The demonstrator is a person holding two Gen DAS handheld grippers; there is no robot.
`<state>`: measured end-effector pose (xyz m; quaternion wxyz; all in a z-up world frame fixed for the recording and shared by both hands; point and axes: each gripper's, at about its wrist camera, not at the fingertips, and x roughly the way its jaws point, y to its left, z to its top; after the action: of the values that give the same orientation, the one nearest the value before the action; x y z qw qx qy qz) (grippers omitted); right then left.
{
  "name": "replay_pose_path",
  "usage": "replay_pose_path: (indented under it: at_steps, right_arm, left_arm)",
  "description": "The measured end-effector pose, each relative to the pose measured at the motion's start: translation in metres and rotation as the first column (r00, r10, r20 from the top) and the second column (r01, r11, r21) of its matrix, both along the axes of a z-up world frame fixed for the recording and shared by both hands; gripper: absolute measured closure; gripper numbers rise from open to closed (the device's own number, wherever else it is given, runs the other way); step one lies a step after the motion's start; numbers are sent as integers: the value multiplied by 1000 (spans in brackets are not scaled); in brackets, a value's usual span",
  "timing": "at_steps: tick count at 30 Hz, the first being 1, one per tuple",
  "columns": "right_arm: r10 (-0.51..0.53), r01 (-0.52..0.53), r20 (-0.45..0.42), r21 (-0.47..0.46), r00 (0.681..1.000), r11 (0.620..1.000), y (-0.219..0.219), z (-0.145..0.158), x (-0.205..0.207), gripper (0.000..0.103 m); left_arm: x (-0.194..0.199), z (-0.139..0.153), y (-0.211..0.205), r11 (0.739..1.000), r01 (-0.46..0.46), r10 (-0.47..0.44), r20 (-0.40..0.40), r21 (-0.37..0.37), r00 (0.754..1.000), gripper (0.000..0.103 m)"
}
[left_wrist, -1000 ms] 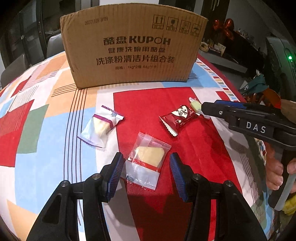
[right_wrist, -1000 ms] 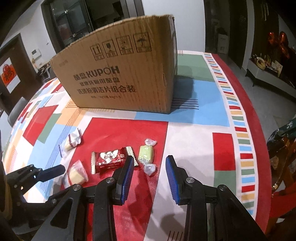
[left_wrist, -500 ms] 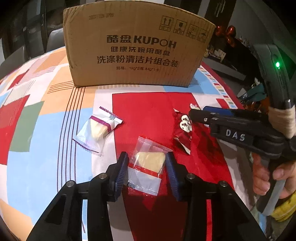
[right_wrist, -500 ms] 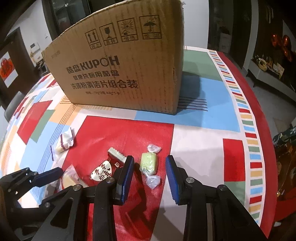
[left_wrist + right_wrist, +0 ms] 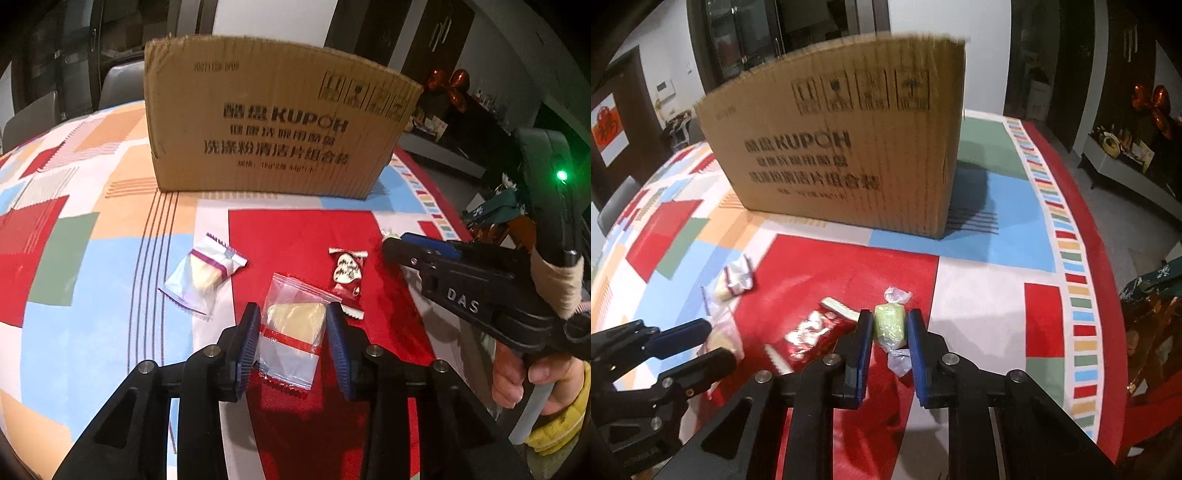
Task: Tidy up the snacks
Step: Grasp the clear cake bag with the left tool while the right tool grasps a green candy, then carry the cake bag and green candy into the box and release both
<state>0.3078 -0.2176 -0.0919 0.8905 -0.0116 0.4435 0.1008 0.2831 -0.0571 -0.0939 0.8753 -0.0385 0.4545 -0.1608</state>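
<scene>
Cardboard box [image 5: 266,133] printed with KUPOH stood at the far side of the patchwork tablecloth [image 5: 92,258], its printed wall facing both cameras; its top edge rose above the lenses, so whatever lay inside could not be seen. All four snacks lay outside it, on the cloth in front.

Nearest the left gripper [image 5: 291,336] was a clear packet with a red stripe [image 5: 291,332] holding a pale yellow piece. The two blue pads [image 5: 248,339] pressed against the packet's sides, closed on it, while the packet appeared to rest on the red patch of cloth. Left of it, apart, lay a second clear packet with a purple stripe [image 5: 201,275], also with a pale piece inside. Just beyond the held packet's right corner lay a red wrapped snack [image 5: 347,275], white label up.

In the right wrist view, the right gripper [image 5: 889,332] had its pads against both flanks of a green candy in a twisted clear wrapper [image 5: 889,325], gripping it on the cloth. The red wrapped snack [image 5: 812,332] lay immediately to its left, the purple-striped packet [image 5: 735,282] farther left, and the left gripper's fingers [image 5: 683,338] entered from the lower left edge.
</scene>
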Motion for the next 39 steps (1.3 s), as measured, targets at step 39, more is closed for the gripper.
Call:
replay_pose_path:
  at_steps: [39]
  right_arm:
    - [-16,-15,348,87,937,996,22,171,-37,82]
  left_arm:
    - [-2,171,27,1000,8,-8,414,2,910,67]
